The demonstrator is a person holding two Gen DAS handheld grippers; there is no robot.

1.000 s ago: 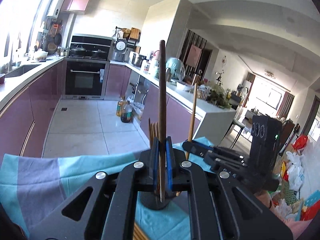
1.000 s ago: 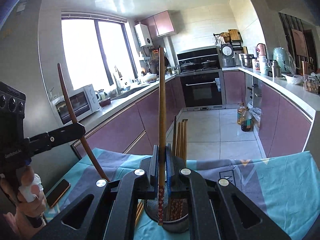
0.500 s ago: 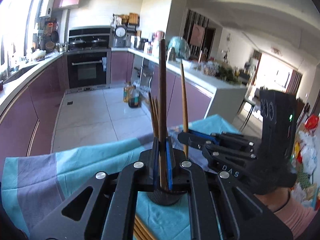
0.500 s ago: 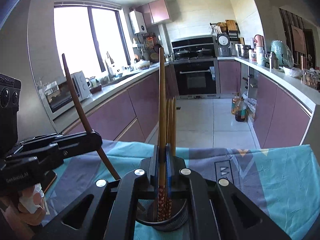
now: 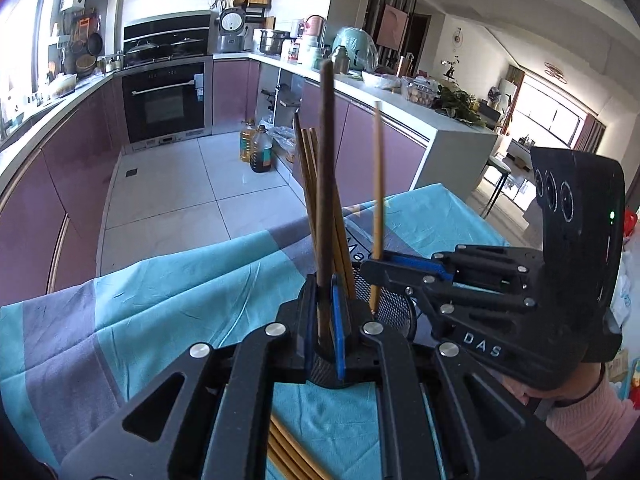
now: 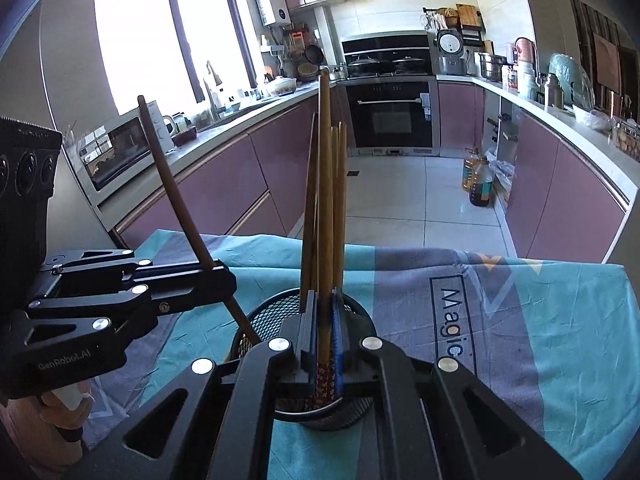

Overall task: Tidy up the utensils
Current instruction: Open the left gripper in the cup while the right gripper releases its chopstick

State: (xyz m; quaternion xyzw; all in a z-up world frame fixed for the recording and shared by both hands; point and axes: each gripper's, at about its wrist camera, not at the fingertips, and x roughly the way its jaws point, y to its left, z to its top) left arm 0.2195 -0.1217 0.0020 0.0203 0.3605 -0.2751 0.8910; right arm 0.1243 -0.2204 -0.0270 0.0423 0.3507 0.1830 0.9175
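Note:
A black mesh utensil cup point(image 6: 260, 322) stands on the blue-grey tablecloth point(image 6: 520, 320) and holds several wooden chopsticks point(image 6: 340, 200). My left gripper point(image 5: 324, 320) is shut on a dark brown chopstick point(image 5: 326, 160), held upright with its lower end in the cup point(image 5: 394, 308). My right gripper point(image 6: 325, 328) is shut on a light wooden chopstick point(image 6: 325, 184) with a patterned red lower end, also standing in the cup. The left gripper point(image 6: 224, 276) and its dark chopstick point(image 6: 176, 200) show at left in the right wrist view. The right gripper point(image 5: 370, 268) and its chopstick point(image 5: 378, 184) show at right in the left wrist view.
More wooden chopsticks point(image 5: 292, 456) lie on the cloth point(image 5: 160, 300) under my left gripper. Behind the table are a tiled floor, purple cabinets point(image 6: 224, 192), an oven point(image 6: 392, 116) and oil bottles point(image 6: 478, 184) on the floor.
Both grippers have come down and closer to the cup. Both held chopsticks now reach into the cup beside the others.

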